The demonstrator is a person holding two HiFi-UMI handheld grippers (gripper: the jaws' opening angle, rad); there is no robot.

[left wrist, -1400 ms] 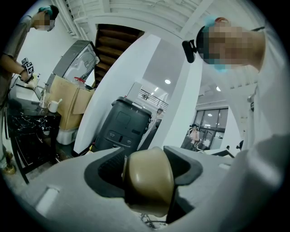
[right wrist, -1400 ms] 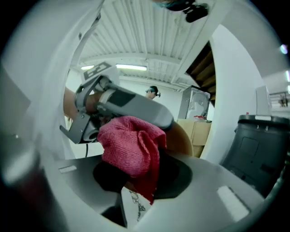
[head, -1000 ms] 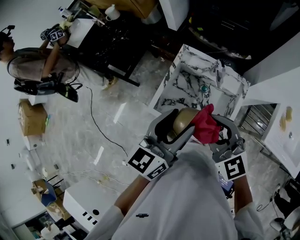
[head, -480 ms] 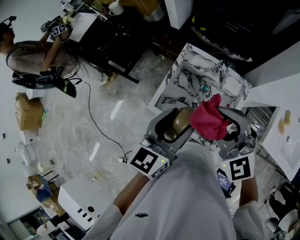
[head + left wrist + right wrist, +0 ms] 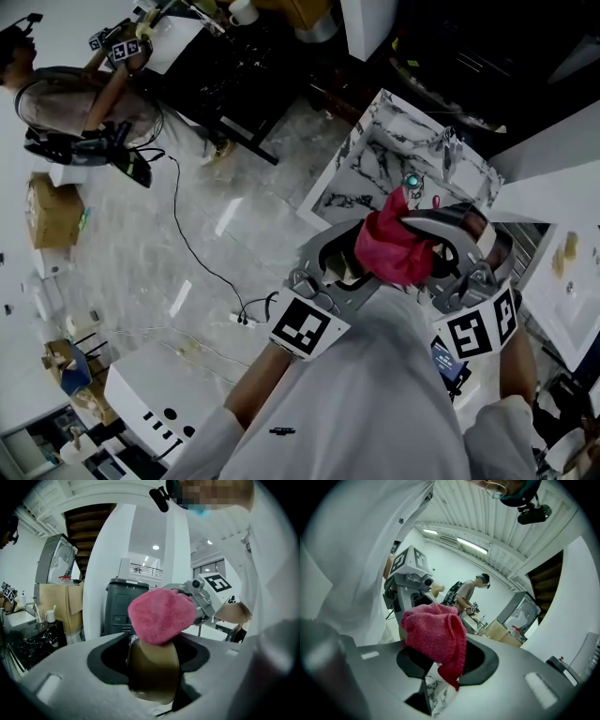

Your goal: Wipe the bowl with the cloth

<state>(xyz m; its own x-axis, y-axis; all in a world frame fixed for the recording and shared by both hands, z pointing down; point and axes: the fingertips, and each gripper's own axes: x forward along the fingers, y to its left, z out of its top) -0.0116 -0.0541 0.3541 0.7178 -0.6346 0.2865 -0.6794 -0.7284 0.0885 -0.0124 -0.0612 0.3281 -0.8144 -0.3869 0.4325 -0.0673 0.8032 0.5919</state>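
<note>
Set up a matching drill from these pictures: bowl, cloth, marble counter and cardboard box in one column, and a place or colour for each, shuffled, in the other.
Column one
1. bowl
2. cloth
3. marble counter
4. cardboard box

Column two
A. pink-red, held in the right tongs
B. on the floor, far left in the head view
C. clamped between the left tongs
D. white with dark veins

Pairs: 1-C, 2-A, 3-D, 4-B
</note>
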